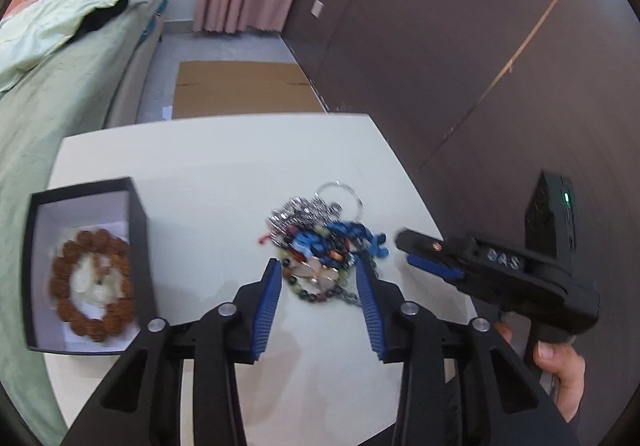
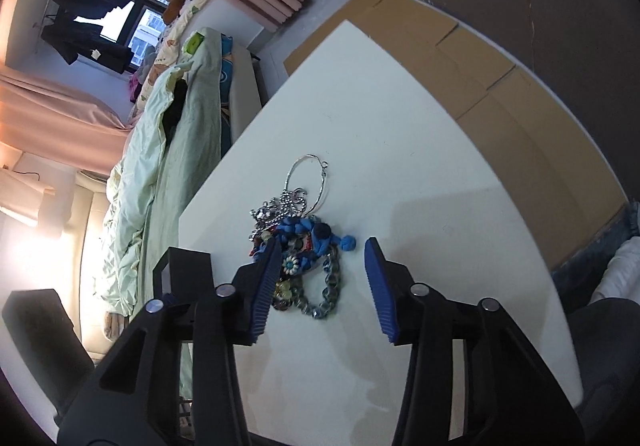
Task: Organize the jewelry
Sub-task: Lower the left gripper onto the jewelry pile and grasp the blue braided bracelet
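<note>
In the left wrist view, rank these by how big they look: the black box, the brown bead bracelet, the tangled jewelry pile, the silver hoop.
1. black box
2. and 3. tangled jewelry pile and brown bead bracelet: they look alike in spread, and the bracelet is blurred, so no ranking.
4. silver hoop, partly hidden by the pile.

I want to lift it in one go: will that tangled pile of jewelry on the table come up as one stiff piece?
Probably not. The jewelry pile is chains, beads and blue cord, so it would likely sag and dangle. The strands look interlocked, so pinching one may drag others. The thin silver hoop looks rigid and may swing or slip free.
</note>
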Demonstrator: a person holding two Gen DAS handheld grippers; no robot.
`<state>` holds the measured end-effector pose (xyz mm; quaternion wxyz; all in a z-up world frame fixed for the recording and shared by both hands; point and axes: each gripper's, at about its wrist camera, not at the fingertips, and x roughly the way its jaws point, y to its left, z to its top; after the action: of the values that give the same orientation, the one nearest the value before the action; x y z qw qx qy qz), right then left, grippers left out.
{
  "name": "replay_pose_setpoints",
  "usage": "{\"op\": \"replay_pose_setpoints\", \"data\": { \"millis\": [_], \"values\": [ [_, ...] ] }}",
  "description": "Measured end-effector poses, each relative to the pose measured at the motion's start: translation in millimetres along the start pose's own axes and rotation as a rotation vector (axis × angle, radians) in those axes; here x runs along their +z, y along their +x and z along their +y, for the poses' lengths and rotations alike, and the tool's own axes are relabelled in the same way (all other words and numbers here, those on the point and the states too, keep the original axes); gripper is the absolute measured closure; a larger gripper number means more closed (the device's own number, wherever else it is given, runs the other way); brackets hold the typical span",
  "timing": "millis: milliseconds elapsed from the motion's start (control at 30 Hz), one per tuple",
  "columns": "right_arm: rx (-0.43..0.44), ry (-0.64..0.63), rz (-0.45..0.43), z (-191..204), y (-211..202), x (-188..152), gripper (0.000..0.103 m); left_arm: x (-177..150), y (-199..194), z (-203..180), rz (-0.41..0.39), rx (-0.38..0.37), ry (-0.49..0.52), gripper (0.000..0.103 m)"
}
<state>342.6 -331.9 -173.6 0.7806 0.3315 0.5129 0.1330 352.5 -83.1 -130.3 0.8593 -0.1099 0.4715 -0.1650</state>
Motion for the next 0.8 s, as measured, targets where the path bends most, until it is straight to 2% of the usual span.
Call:
{"op": "replay_pose_setpoints", "data": {
  "millis": [200, 267, 333, 400, 633, 800],
  "values": [
    [-0.011, -0.019, 0.037, 3, 21, 5, 0.062, -10, 28, -9, 0.055, -0.013, 0.009, 0.072],
    [-0.023, -0.029, 0.036, 3, 27, 6, 0.072, -12, 35, -10, 0.067, -0.015, 0.004, 0.073],
    [-0.025, -0.034, 0.047, 3, 30, 6, 0.090, -13, 40, -11, 0.076, -0.018, 0.003, 0.074],
    [-0.008, -0.022, 0.039, -2, 29, 4, 0.091, -15, 46, -14, 0.086, -0.024, 0.013, 0.077],
    [0.037, 0.002, 0.013, -20, 8, -5, 0.092, -22, 66, -29, 0.108, -0.023, 0.078, 0.078],
    [0.055, 0.020, -0.002, -26, -7, -12, 0.092, -25, 72, -34, 0.101, 0.011, 0.107, 0.078]
  ]
}}
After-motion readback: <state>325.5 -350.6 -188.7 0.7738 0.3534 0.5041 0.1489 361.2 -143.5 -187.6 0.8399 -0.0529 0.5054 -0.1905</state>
